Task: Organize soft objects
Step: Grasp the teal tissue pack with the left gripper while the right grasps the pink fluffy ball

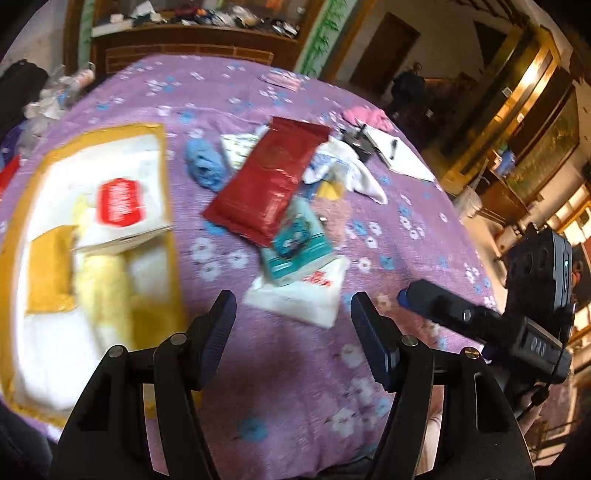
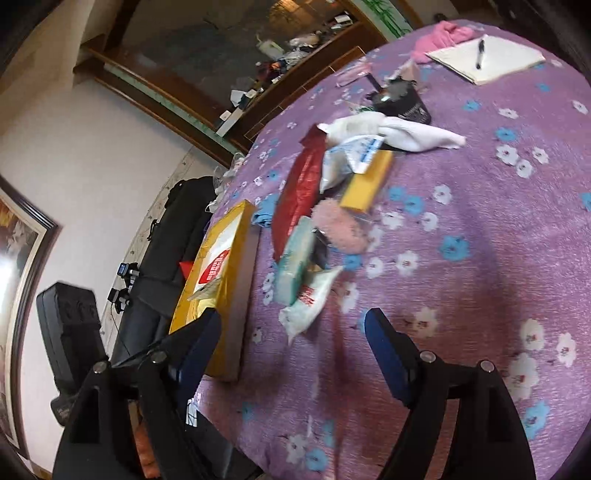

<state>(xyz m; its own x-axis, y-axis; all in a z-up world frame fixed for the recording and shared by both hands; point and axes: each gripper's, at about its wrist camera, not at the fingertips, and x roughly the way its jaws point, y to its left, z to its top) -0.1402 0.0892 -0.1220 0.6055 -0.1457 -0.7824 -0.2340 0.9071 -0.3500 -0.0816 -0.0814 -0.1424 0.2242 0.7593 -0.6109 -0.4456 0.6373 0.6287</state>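
Observation:
A heap of soft goods lies on the purple flowered cover (image 1: 295, 387): a red packet (image 1: 266, 184), a teal tissue pack (image 1: 299, 243), a white tissue pack (image 1: 306, 295), a blue cloth (image 1: 205, 164) and a white cloth (image 1: 351, 166). My left gripper (image 1: 293, 332) is open and empty just short of the white pack. A yellow box (image 1: 92, 240) holding white and yellow soft items is to its left. My right gripper (image 2: 293, 328) is open and empty too, near the white tissue pack (image 2: 310, 306). Beyond it lie a pink fluffy thing (image 2: 340, 229) and a yellow block (image 2: 365, 184).
A notebook with a pen (image 2: 487, 59), a pink cloth (image 2: 439, 37) and a black cup (image 2: 406, 103) sit at the far side. The yellow box (image 2: 218, 266) stands by the cover's left edge, with a black bag (image 2: 173, 240) beyond it. A cluttered wooden shelf (image 1: 192, 33) runs behind.

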